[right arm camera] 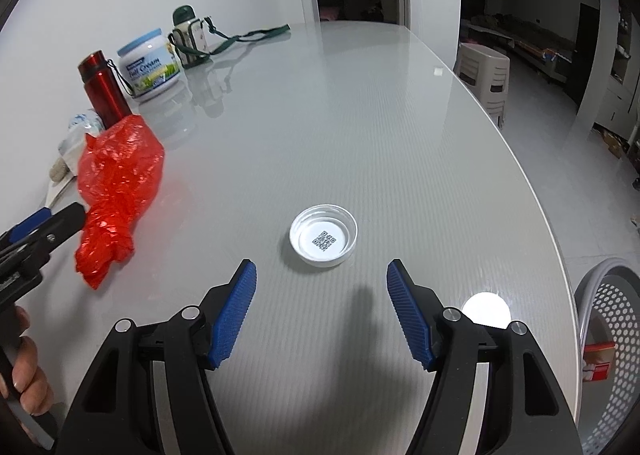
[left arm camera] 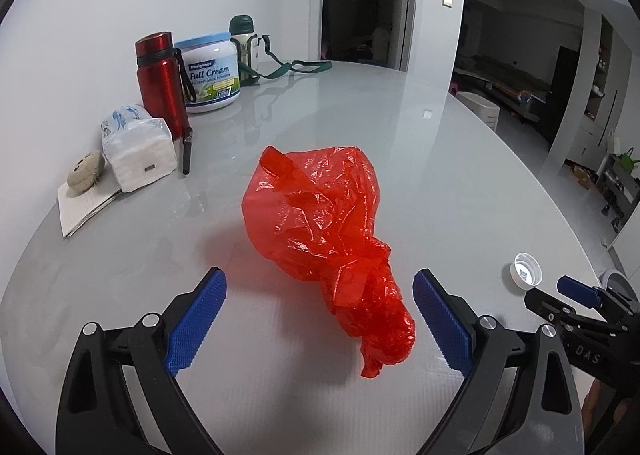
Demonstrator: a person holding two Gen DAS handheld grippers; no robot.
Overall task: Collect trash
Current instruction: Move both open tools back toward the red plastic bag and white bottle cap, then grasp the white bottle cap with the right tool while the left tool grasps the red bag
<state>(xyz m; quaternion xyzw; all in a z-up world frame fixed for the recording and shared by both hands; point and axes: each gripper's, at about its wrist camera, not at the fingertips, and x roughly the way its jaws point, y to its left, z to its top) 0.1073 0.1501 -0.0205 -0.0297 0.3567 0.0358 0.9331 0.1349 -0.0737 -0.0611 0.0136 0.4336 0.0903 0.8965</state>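
Observation:
A crumpled red plastic bag [left arm camera: 328, 223] lies on the grey table [left arm camera: 440, 159]. My left gripper [left arm camera: 320, 279] is open, its blue pads on either side of the bag's twisted near end, not closed on it. The bag also shows in the right wrist view [right arm camera: 116, 183] at the left. A white bottle cap [right arm camera: 323, 234] lies upside down with a QR code inside, just ahead of my open right gripper [right arm camera: 321, 269]. The cap [left arm camera: 527, 270] and the right gripper [left arm camera: 576, 291] appear at the right of the left wrist view.
Along the wall stand a red flask [left arm camera: 160, 79], a milk powder tub [left arm camera: 210, 71], a green-strapped bottle [left arm camera: 246, 47], a tissue pack [left arm camera: 138, 151] and papers [left arm camera: 84, 207]. A perforated grey basket [right arm camera: 612, 351] holding a red box stands beside the table's right edge. A plastic stool [right arm camera: 482, 75] stands beyond.

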